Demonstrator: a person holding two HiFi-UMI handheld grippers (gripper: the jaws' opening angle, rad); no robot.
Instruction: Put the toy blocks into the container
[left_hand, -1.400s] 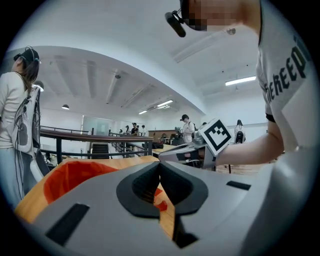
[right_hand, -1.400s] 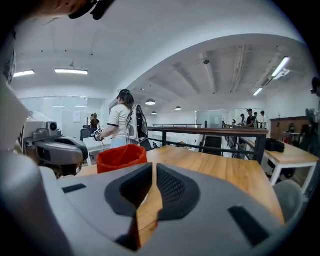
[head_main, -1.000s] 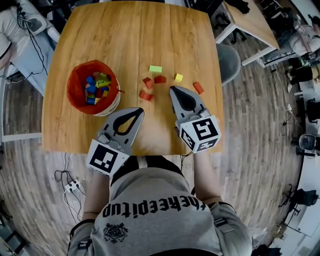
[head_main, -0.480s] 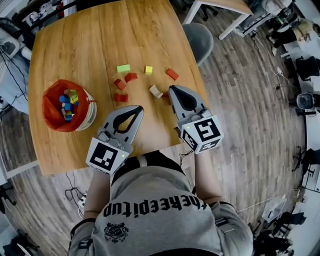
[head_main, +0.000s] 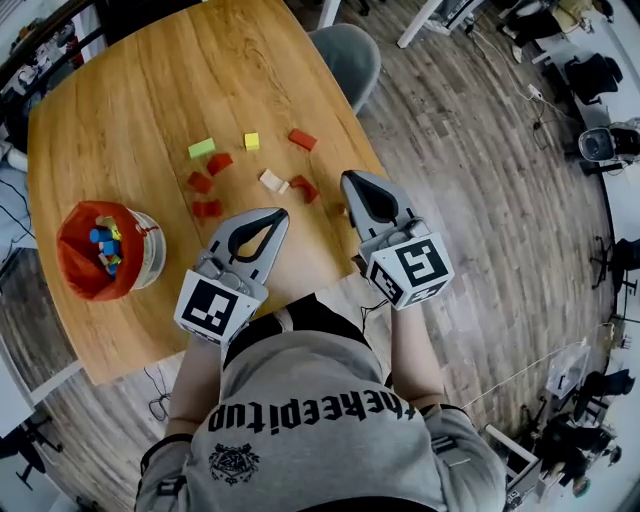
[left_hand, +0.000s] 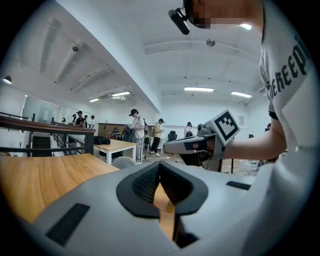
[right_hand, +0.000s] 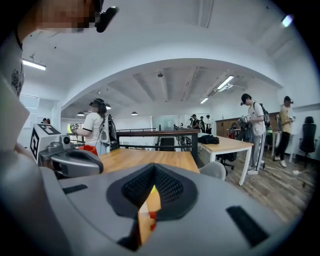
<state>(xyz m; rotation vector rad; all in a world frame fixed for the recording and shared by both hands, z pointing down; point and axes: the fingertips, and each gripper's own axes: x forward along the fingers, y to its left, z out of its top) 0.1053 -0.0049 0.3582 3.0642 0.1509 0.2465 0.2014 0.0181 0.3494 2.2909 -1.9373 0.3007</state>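
Note:
In the head view a white bucket with a red liner (head_main: 75, 275), with several coloured blocks in it, stands near the table's left edge. Loose blocks lie mid-table: a green one (head_main: 201, 148), a yellow one (head_main: 252, 141), a cream one (head_main: 271, 181) and several red ones (head_main: 302, 139). My left gripper (head_main: 280, 213) is shut and empty, its tip just near-side of the blocks. The right gripper (head_main: 347, 177) is shut and empty too, tip beside a red block (head_main: 305, 189). In each gripper view the jaws meet: left gripper (left_hand: 159, 164), right gripper (right_hand: 154, 167).
The wooden table (head_main: 150, 90) ends just right of my right gripper, over wood-plank floor. A grey chair (head_main: 345, 55) stands at the table's far right corner. The gripper views show other tables (right_hand: 225, 145) and several people standing in the room.
The head view has swung, so the table, bucket and blocks have slid left and turned. A cream block has come into sight. Both grippers keep their place in the frame and stay shut.

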